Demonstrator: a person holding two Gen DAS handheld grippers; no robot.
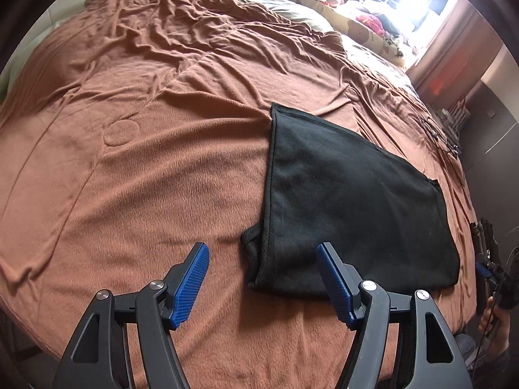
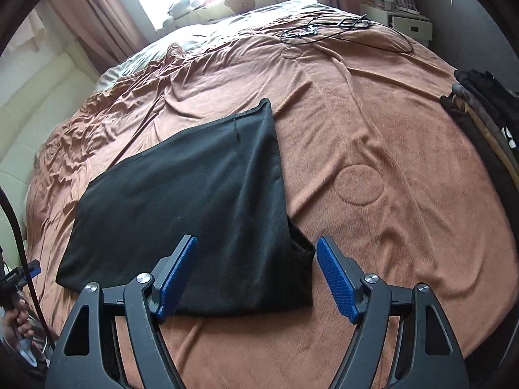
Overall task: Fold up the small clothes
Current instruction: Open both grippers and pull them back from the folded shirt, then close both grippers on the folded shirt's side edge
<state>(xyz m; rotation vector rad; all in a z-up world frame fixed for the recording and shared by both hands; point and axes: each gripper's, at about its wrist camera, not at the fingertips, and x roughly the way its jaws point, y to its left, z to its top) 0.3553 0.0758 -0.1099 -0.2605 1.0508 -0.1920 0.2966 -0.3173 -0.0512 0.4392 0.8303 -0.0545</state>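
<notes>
A black garment (image 1: 340, 201) lies folded flat on the brown blanket (image 1: 146, 178). A small folded part sticks out at its near left corner in the left wrist view. My left gripper (image 1: 262, 253) is open and empty, above that near left corner. In the right wrist view the black garment (image 2: 194, 201) lies ahead on the brown blanket (image 2: 389, 168). My right gripper (image 2: 256, 246) is open and empty, above its near right corner.
Black cables (image 2: 324, 29) lie at the far side of the bed. A stack of dark and tan clothes (image 2: 483, 110) sits at the right edge. Pillows and soft toys (image 1: 366, 29) are by the bright window. A white cabinet (image 2: 402, 19) stands beyond the bed.
</notes>
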